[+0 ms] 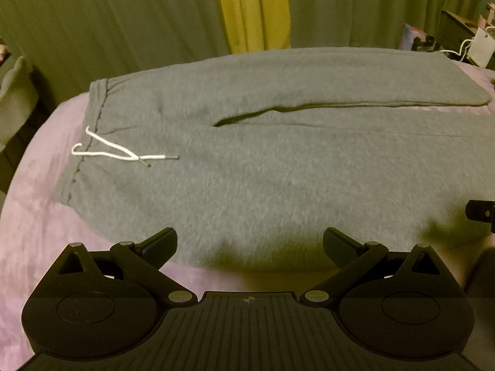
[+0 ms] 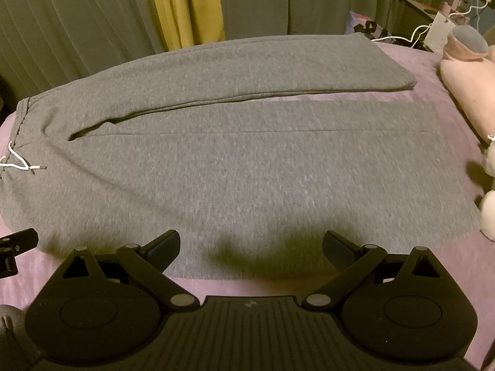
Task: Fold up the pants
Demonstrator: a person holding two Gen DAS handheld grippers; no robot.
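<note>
Your bed's lilac cover runs ahead of both tongs to grey-green curtains with a yellow strip between them. The grey pants lie flat just beyond the fingertips, waistband and white drawstring off to the left, legs running right. Your left gripper and right gripper both stand wide apart, holding nothing; right of them a pink plush is cut off by the edge.
</note>
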